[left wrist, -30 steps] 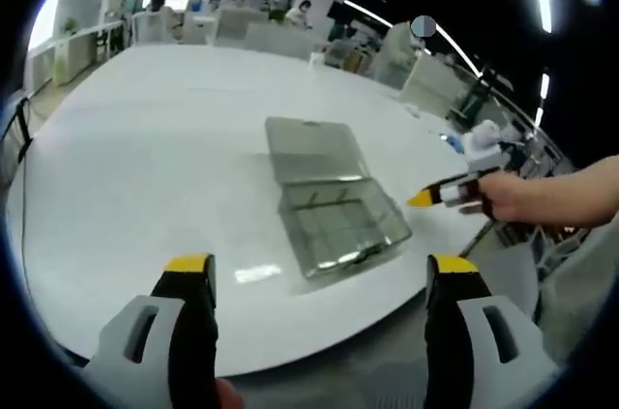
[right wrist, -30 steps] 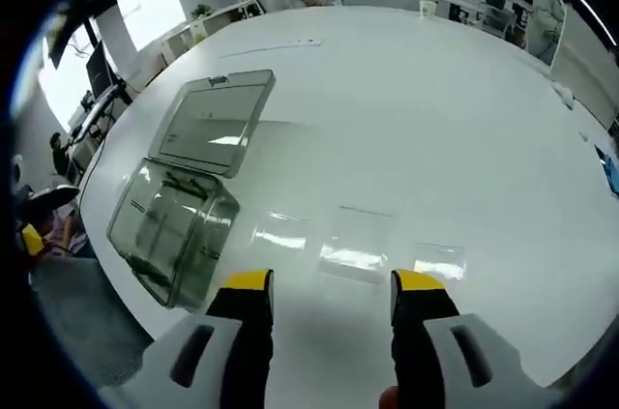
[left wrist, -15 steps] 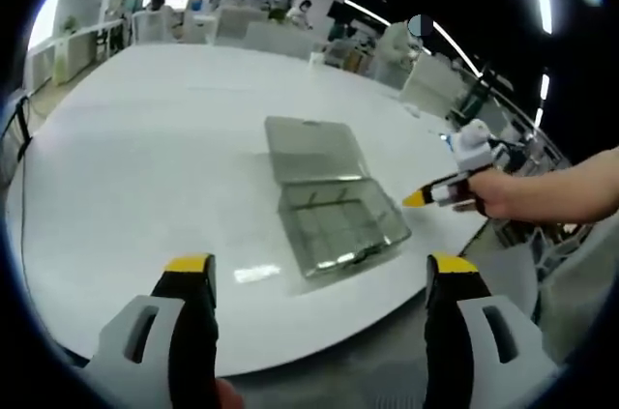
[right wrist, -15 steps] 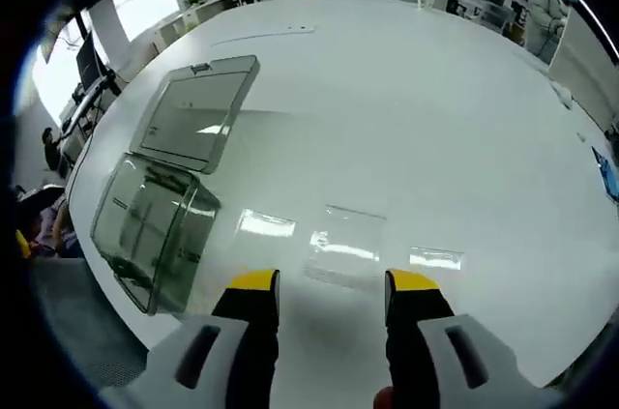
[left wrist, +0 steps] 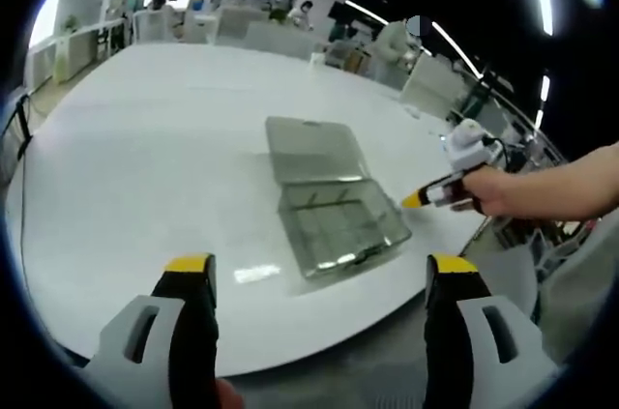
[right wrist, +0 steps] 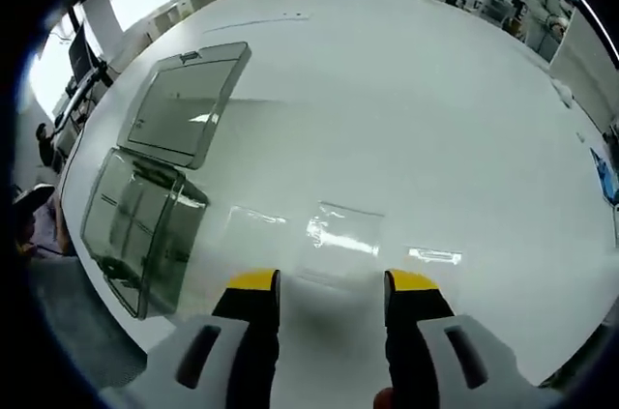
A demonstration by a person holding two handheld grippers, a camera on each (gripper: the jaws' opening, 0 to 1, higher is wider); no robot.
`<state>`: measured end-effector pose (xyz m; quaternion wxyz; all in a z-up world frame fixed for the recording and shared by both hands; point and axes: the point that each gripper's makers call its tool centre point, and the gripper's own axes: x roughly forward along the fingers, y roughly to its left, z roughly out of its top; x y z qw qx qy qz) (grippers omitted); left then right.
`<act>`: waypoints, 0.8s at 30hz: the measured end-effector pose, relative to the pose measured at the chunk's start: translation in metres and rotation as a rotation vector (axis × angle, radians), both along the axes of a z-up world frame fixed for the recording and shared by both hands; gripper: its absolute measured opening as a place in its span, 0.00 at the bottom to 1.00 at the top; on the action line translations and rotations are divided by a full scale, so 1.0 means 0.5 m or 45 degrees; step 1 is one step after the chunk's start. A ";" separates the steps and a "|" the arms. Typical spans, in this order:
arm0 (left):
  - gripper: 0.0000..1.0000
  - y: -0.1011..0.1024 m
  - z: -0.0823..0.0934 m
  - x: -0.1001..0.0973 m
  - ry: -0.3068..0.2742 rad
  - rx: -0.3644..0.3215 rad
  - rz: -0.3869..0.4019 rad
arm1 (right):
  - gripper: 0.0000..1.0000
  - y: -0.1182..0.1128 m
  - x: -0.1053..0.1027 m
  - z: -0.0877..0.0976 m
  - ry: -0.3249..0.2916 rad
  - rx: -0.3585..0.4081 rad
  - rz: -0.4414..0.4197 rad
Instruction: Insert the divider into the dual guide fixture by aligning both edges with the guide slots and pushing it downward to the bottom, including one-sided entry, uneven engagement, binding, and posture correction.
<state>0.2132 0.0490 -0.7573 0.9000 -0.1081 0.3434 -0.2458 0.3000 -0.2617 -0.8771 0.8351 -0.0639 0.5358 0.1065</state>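
One big white bench point(left wrist: 145, 138) under both cameras, and on it one clear plastic box point(left wrist: 338, 225) with its one hinged lid point(left wrist: 311, 148) thrown fully open and lying flat on the surface behind the tray. In the left gripper view the left claw point(left wrist: 319, 278) hangs above the near edge of the bench, its two yellow-tipped jaws spread wide with nothing between them, and the box sits ahead, between the two jaws and well beyond the tips. From the right of that view comes the right claw point(left wrist: 418, 200), held in a person's hand point(left wrist: 498, 191), its yellow tip just beside the box's right corner; touching or not, I cannot tell. In the right gripper view the right claw point(right wrist: 322, 281) has two yellow-tipped jaws parted and empty. Just beyond the tips lies one flat, clear divider point(right wrist: 343, 235) on the bench point(right wrist: 435, 119), catching glare, roughly centred on the gap between the jaws and near them. The box point(right wrist: 140, 230) stands to the left in this view, apart from the divider, with thin partitions visible inside, though I cannot count them. Its lid point(right wrist: 184, 104) lies flat beyond it.
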 end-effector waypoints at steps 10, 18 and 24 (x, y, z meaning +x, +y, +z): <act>0.86 0.003 0.000 0.001 0.002 -0.002 0.009 | 0.38 -0.003 -0.002 -0.006 0.022 -0.023 -0.002; 0.86 0.001 -0.001 0.002 0.003 -0.001 0.006 | 0.37 0.003 0.001 -0.004 0.055 -0.034 -0.010; 0.86 -0.002 0.002 0.003 -0.001 -0.002 -0.001 | 0.36 0.002 0.002 -0.005 0.106 -0.044 -0.017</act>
